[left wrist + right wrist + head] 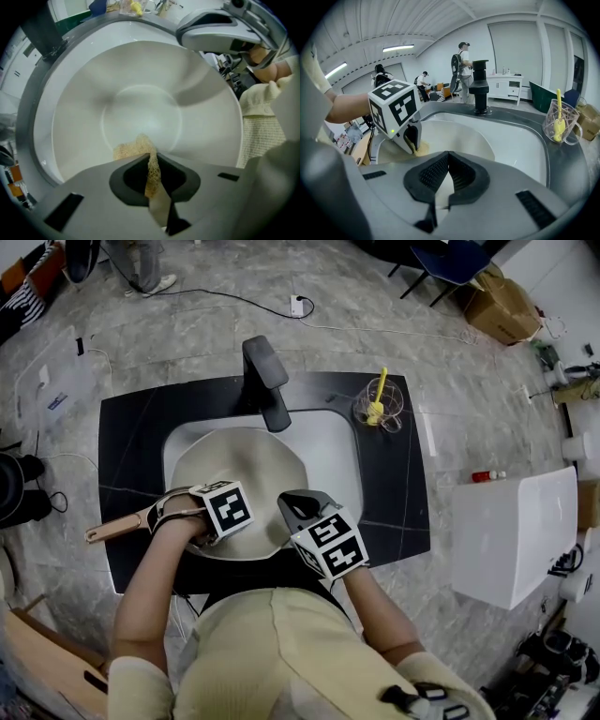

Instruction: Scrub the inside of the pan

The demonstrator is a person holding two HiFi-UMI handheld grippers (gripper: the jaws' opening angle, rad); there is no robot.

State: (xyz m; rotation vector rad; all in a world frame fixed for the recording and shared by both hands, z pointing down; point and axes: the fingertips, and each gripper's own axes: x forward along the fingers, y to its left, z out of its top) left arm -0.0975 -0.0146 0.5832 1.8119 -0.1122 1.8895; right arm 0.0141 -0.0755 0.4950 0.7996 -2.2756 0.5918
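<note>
While left tongs (151, 158) pinch scourer (132, 148) | pan (246, 463) handle (117, 529) points left (wooden)

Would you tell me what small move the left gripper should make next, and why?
Probably sweep the left gripper forward across the pan: it is shut on the scrub pad, which sits on the near slope, the flat centre just ahead.

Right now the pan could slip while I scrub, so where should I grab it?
Probably best to take the pan by its brown handle, the slim straight bar jutting past the sink over the black counter on your left. Come from above, fingers across its width; the wide sloping rim gives less hold.
</note>
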